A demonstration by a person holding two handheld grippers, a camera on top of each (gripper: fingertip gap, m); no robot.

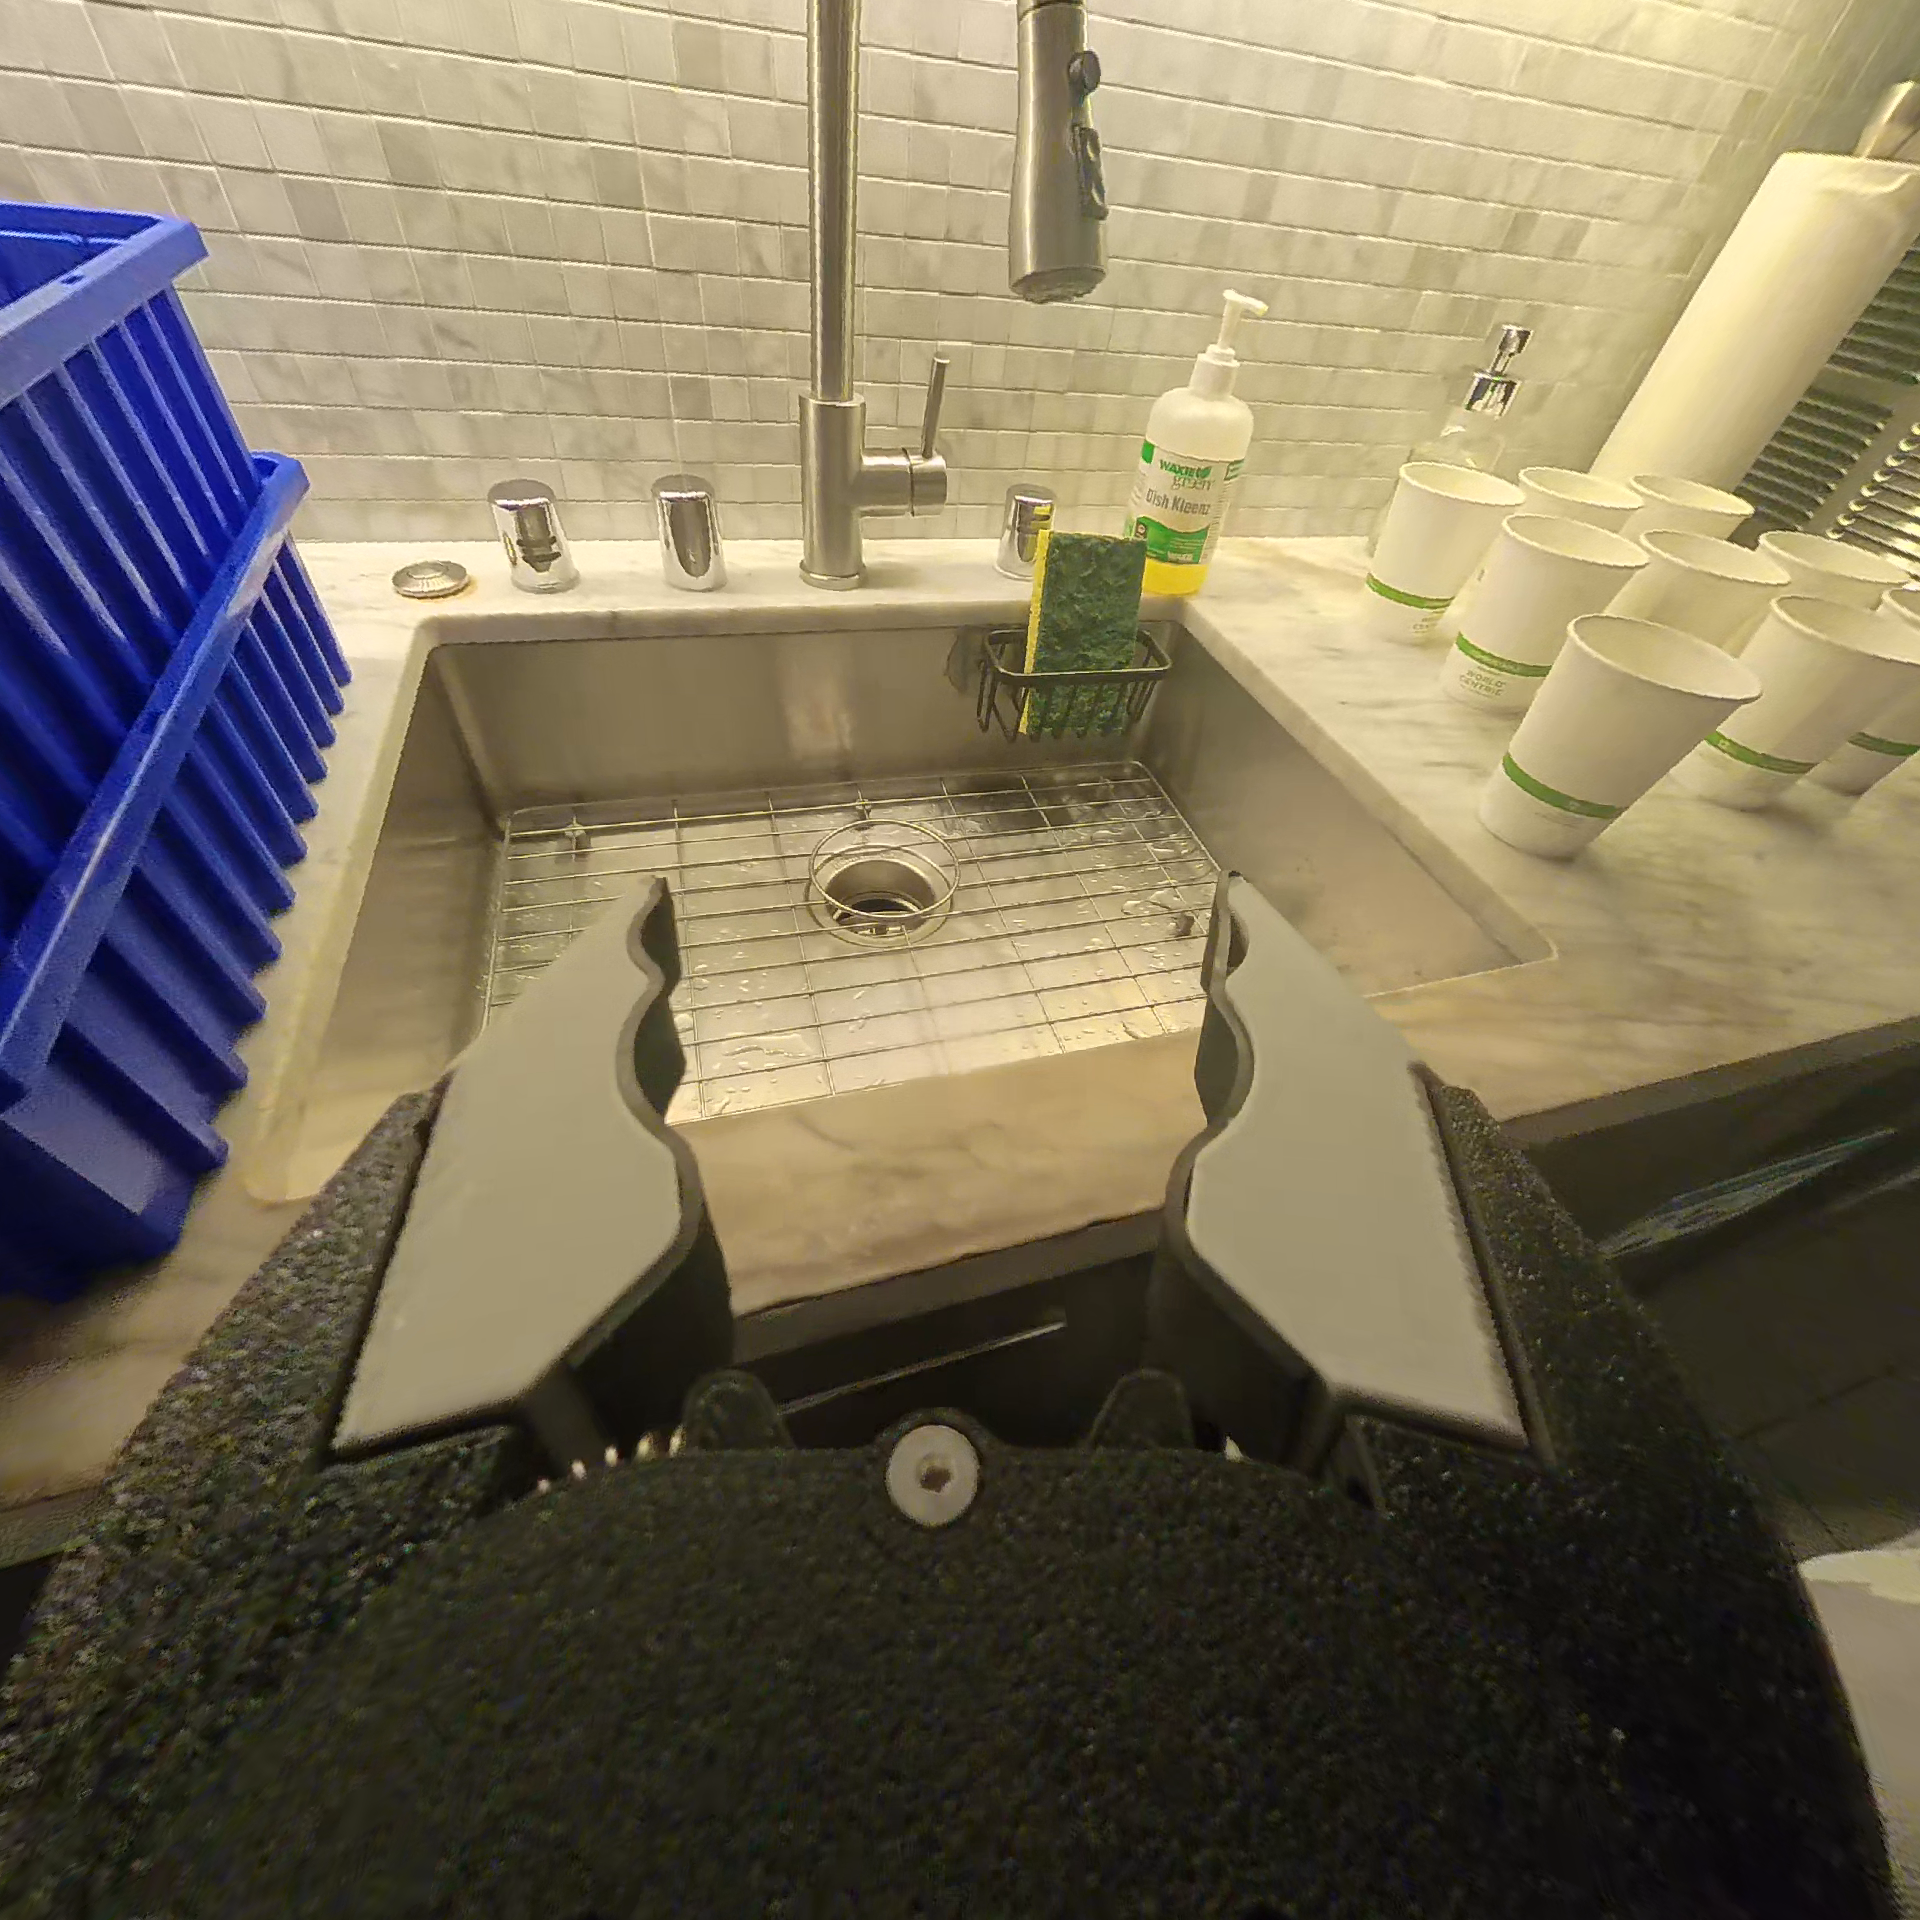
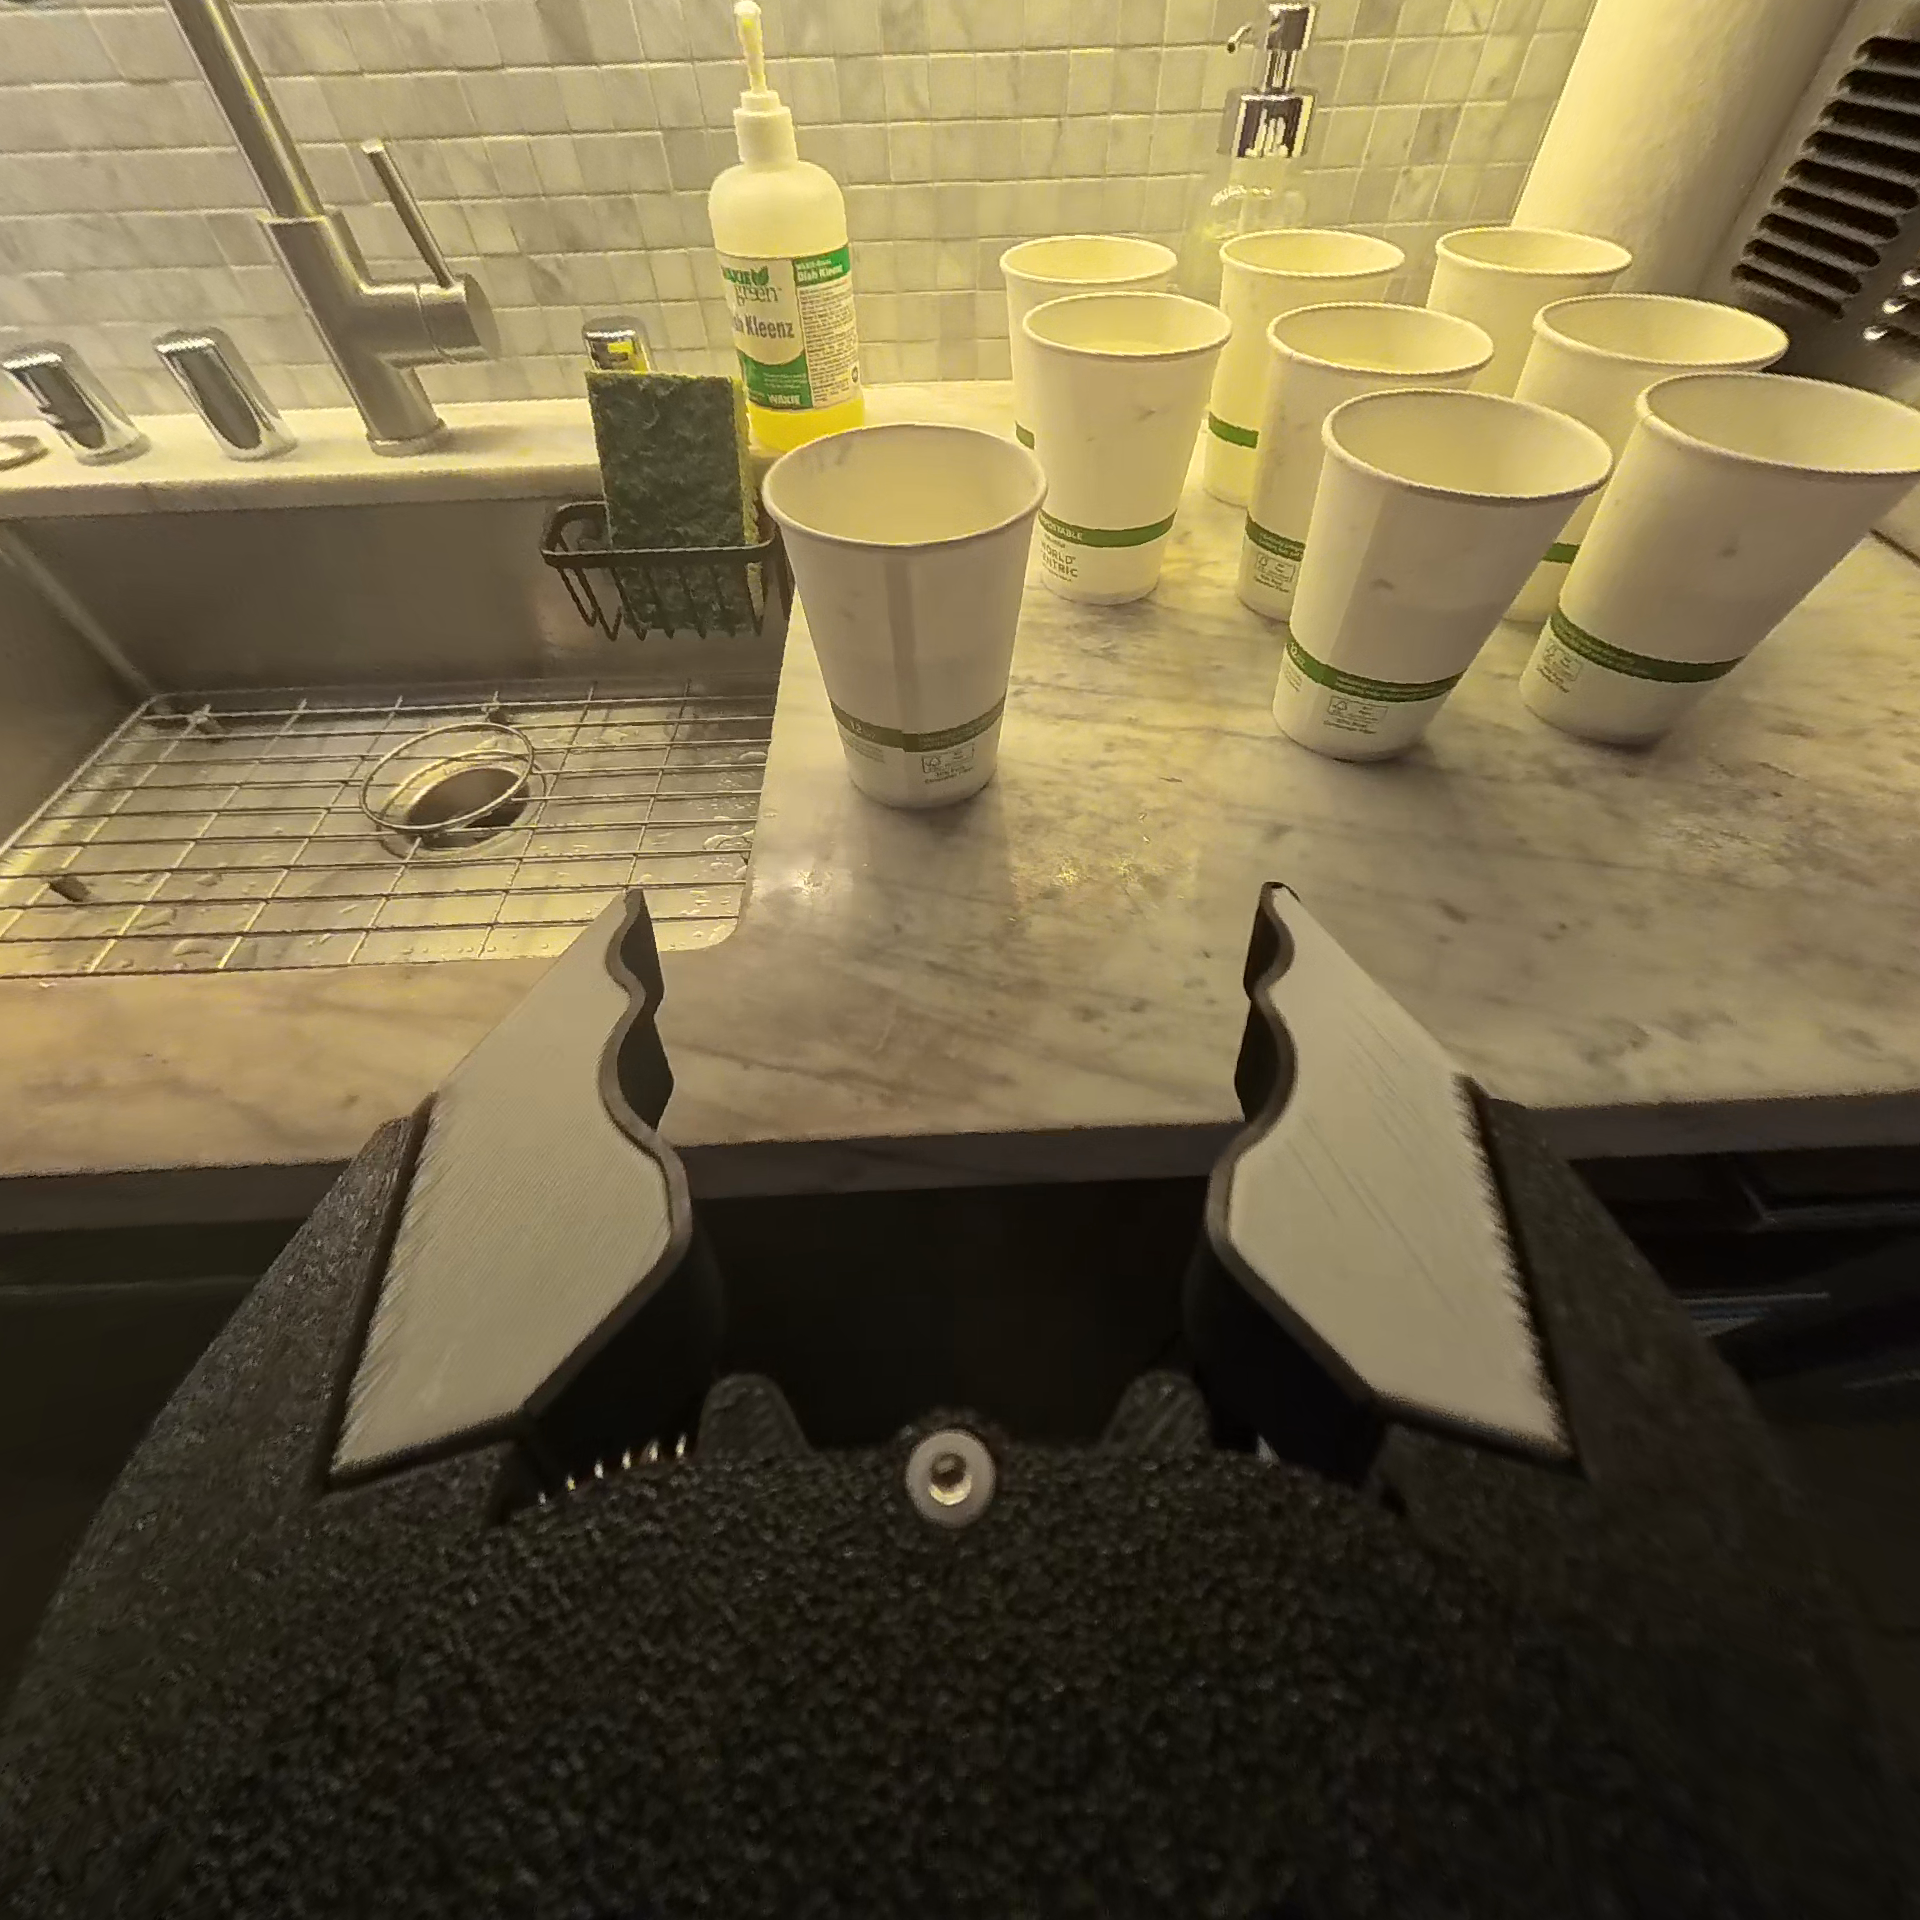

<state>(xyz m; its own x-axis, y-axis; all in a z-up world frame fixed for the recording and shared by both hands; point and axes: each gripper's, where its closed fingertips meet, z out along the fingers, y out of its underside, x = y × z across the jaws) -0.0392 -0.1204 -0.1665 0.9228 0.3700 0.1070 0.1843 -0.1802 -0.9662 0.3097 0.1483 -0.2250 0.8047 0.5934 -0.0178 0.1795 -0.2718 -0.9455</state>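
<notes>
1. Left gripper hangs over the sink, fingers spread, holding nothing; right gripper likewise released above the marble counter, nearest a lone paper cup.
2. Cups and soap bottle bear green printed labels.
3. Only the left wrist view shows the blue crates and spray head.

Writing shows in three places, all to the right of the sink. The soap bottle at the sink's back right corner carries a green-and-white label with a logo and lines of print. The white paper cups farther right each bear a green band with small print and marks beneath. The clear dispenser behind them has faint lettering, too small to make out.
</notes>
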